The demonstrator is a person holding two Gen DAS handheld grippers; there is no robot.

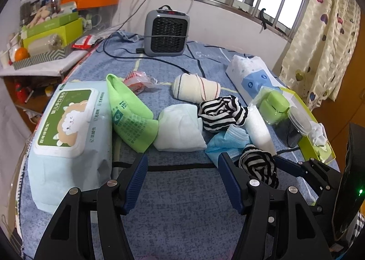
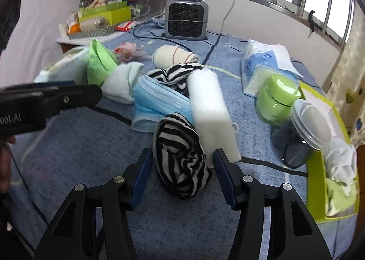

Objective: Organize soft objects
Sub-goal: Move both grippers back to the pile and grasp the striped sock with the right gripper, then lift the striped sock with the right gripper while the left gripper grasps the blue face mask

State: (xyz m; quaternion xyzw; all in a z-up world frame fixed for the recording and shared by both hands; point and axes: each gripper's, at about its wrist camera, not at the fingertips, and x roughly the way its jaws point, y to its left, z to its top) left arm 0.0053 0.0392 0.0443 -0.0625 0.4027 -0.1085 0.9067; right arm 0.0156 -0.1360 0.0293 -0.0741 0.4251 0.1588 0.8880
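Straddling a crumpled black-and-white striped sock (image 2: pixel 182 159), the right gripper (image 2: pixel 182 175) has its blue-padded fingers (image 2: pixel 141 175) on either side of the fabric, not visibly pressing it. The sock lies on the blue bedspread (image 2: pixel 79 146), touching a white foam block (image 2: pixel 212 111) and a light blue face mask (image 2: pixel 157 105). The left gripper (image 1: pixel 182 180) hovers with its fingers apart over bare cover, nothing between them. Beyond it sit a folded white cloth (image 1: pixel 180 130), a green cloth (image 1: pixel 127 111), a second striped sock (image 1: pixel 221 111) and a pack of wet wipes (image 1: pixel 68 136).
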